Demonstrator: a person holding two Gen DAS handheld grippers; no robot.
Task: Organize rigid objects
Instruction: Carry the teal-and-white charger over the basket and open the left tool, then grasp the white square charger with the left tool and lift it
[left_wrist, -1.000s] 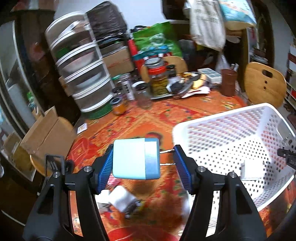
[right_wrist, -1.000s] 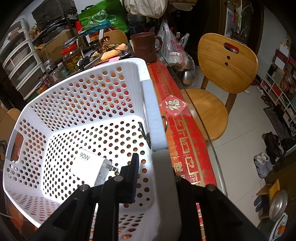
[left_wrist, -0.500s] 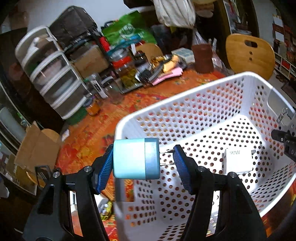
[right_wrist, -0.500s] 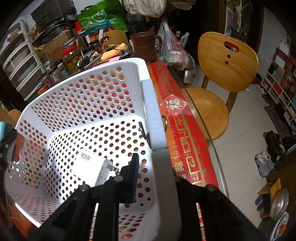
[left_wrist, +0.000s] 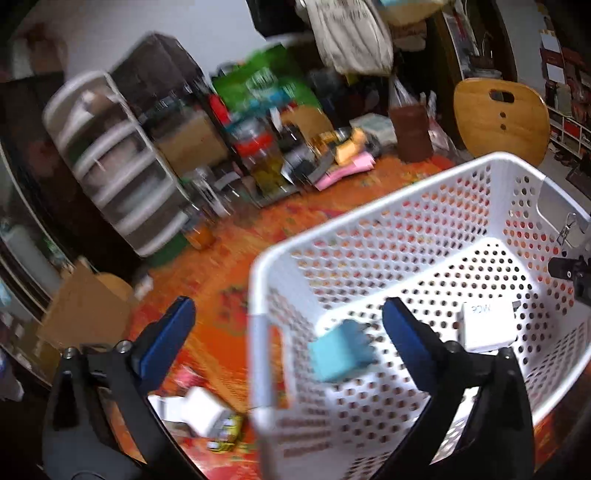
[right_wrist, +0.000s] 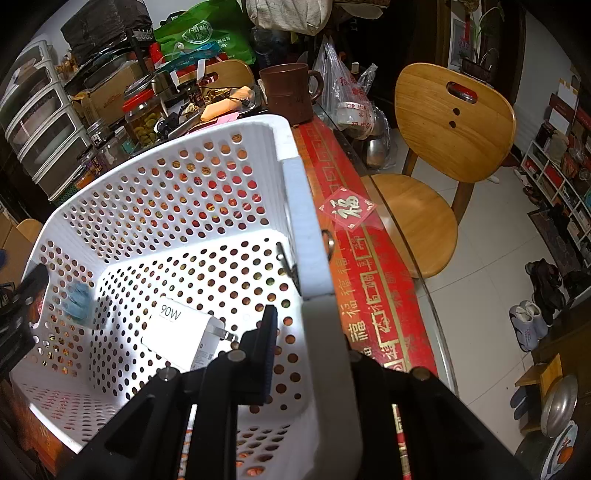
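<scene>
My left gripper (left_wrist: 288, 321) is open and empty over the near rim of the white perforated basket (left_wrist: 406, 206). The light blue charger (left_wrist: 341, 354) is free of the fingers and blurred inside the basket; it also shows in the right wrist view (right_wrist: 77, 301). A white 90W charger (left_wrist: 487, 326) lies on the basket floor, also seen in the right wrist view (right_wrist: 183, 338). My right gripper (right_wrist: 314, 343) is shut on the basket's side wall (right_wrist: 306, 236).
White adapters and a small yellow item (left_wrist: 207, 413) lie on the orange tablecloth left of the basket. Jars, a drawer unit (left_wrist: 110, 166), a brown mug (right_wrist: 288, 92) and clutter fill the table's far side. A wooden chair (right_wrist: 443, 147) stands at the right.
My left gripper has opened and let go of the blue charger, which now drops into the basket. The left view is motion-blurred. The right gripper has not moved.
</scene>
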